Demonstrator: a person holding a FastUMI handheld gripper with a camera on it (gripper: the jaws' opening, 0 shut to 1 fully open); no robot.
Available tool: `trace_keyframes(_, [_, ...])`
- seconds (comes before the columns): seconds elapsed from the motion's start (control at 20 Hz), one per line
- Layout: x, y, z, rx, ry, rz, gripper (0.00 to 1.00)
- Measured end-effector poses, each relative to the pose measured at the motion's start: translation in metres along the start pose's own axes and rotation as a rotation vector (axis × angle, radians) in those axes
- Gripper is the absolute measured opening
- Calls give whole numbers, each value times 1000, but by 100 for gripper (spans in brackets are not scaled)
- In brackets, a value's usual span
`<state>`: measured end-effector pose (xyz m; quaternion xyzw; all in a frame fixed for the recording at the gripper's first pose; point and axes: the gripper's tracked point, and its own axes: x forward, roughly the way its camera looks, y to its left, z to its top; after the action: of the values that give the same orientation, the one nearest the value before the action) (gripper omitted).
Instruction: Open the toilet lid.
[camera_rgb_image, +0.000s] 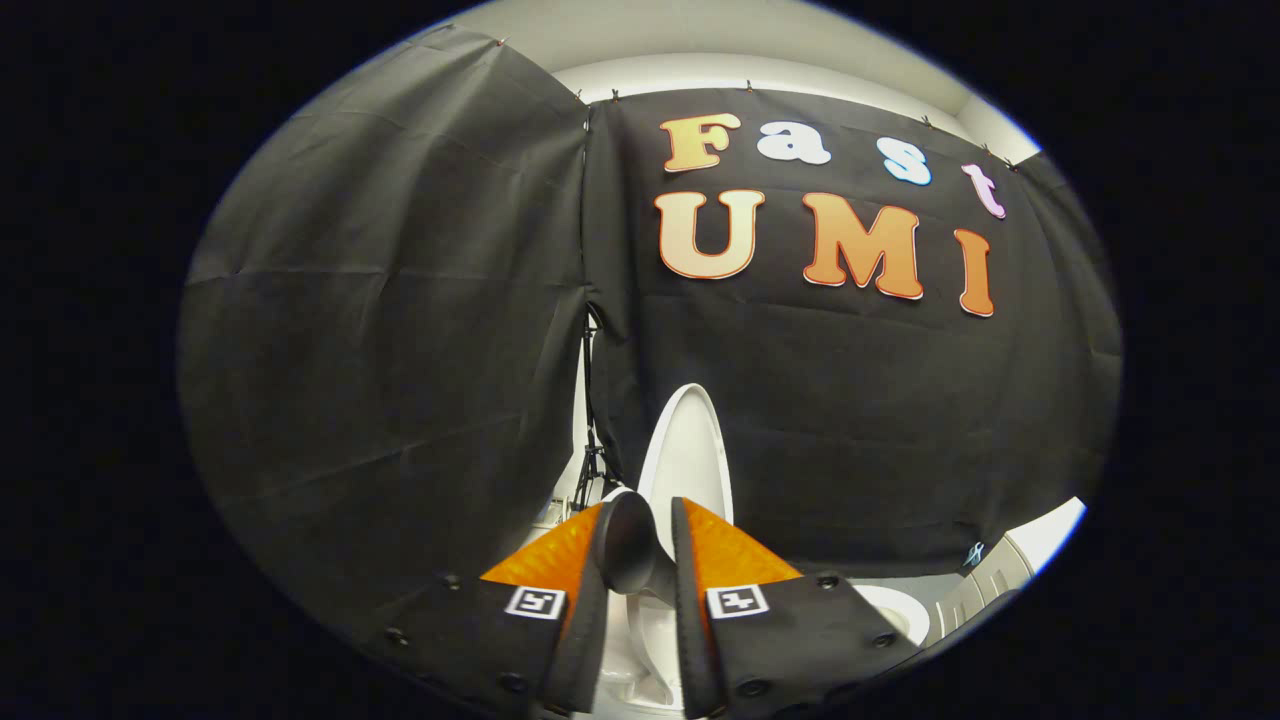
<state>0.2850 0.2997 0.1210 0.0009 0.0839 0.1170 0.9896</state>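
The white toilet lid stands raised and nearly upright in front of the black cloth wall. It looks narrow because I see it almost edge-on. My gripper is at the lid's lower edge. Its fingers are close together, and a shadowed part of the lid's rim sits pressed between them. Below, in the gap between the fingers, I see the white toilet seat and bowl.
Black cloth walls close off the space to the left and behind the toilet. A dark stand rises in the gap between the two cloths. To the right, low down, are a white rounded fixture and a grey-white cabinet or tank.
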Motion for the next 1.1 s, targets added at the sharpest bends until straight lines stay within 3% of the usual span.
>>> trace_keyframes(0.2, [-12,-5,12,45,-27,23,69])
trace_keyframes(0.4, [-19,-19,36,13,-92,38,98])
trace_keyframes(0.6, [-39,-38,58,10,-148,33,98])
trace_keyframes(1.1, [-115,-192,89,49,-209,-195,98])
